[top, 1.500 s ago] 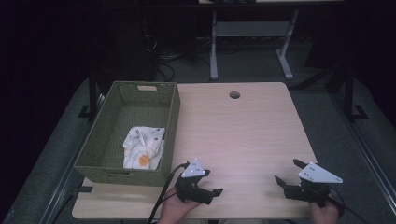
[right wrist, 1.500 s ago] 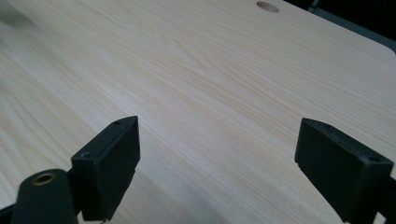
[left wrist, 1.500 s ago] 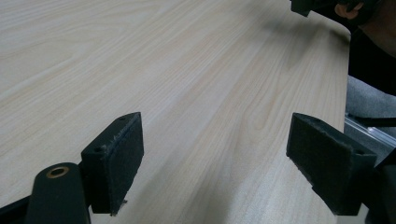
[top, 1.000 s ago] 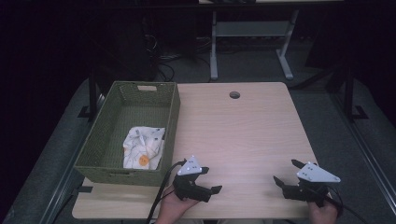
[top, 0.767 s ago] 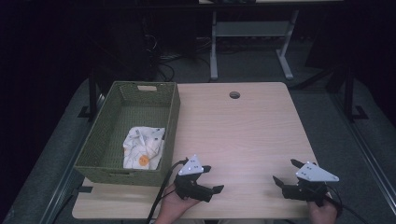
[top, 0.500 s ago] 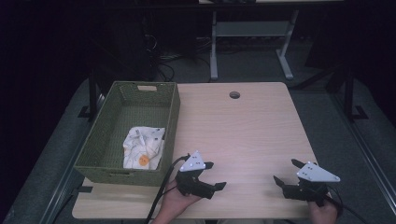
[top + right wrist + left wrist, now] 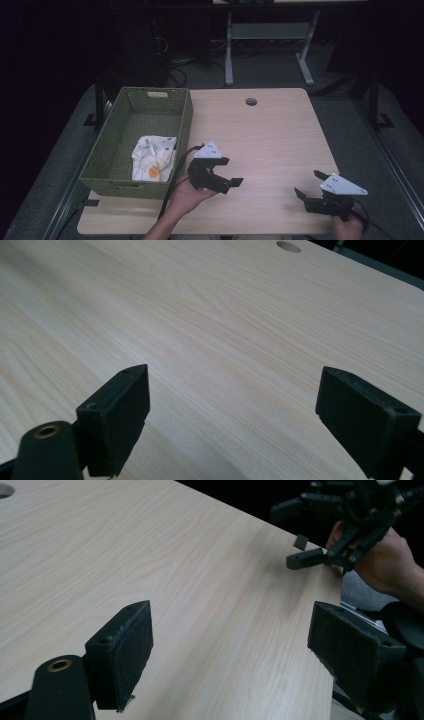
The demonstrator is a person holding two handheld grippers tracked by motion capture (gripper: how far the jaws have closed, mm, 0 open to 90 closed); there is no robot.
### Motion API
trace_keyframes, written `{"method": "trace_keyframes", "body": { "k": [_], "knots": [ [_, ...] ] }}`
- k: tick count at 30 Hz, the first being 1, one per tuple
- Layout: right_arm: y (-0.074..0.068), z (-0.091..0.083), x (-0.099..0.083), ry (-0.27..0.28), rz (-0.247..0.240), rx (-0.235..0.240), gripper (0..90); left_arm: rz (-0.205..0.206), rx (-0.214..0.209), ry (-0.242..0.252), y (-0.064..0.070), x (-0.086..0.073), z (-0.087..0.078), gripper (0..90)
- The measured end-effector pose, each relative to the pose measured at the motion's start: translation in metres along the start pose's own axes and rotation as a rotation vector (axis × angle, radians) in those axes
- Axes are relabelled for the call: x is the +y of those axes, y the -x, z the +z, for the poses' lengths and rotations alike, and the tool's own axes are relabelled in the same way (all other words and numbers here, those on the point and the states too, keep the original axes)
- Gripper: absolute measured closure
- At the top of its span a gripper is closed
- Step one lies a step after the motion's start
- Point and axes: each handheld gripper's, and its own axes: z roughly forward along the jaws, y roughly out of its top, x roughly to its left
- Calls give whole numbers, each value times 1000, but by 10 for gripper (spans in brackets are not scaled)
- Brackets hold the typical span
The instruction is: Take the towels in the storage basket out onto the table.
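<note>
Cloth (image 7: 152, 157) looks like it's already where it belongs, crumpled in the near end of the green woven basket (image 7: 186, 117) on the left side of the bench (image 7: 270, 135). It's white with a faint print and an orange spot on it, lying loose on the basket floor, nothing touching it.

Left tool (image 7: 231, 181) sits just right of the basket's near corner, pointing out across the bench toward the other hand, jaws spread wide with nothing between them. In the left gripper view its pads (image 7: 127, 647) frame bare wood and the other tool farther off. Right tool (image 7: 309, 186) is down at the near right corner of the bench, also gaping open and empty; the right gripper view shows plain woodgrain between its pads (image 7: 122, 412).

So my read: the stowing part is done, since nothing else is lying out on the bench to pick up. What's left seems tiny, maybe just parking both hands, unless more stuff turns up.
</note>
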Motion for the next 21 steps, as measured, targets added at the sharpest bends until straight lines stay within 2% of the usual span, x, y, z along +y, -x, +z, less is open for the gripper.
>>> {"method": "trace_keyframes", "body": {
  "k": [3, 5, 6, 8, 12, 15, 19, 20, 21],
  "knots": [
    [0, 0, 0, 1, -1, -4, 137, 1, 8, -7, -3, 5, -6, 186],
    [0, 0, -1, 4, -3, -5, 137, 1, -1, -24, -6, 10, -10, 186],
    [1, 0, -1, 3, -4, -4, 137, -13, -10, -29, -10, 14, -14, 186],
    [0, 1, -1, 1, -6, -8, 137, -33, -30, -22, -12, 15, -18, 186],
    [0, 0, -1, 7, -14, -14, 137, -26, -25, -1, -12, 16, -28, 186],
    [0, 1, -1, 4, -6, -12, 137, -23, -15, -5, -15, 17, -36, 186],
    [-1, 1, -1, 4, 1, -10, 137, -37, -30, -6, -19, 17, -46, 184],
    [-1, 1, -1, 1, -13, -9, 137, -55, -36, -4, -24, 18, -53, 185],
    [-1, 1, -1, 1, -13, -9, 137, -55, -36, -4, -24, 18, -53, 185]
  ]
}}
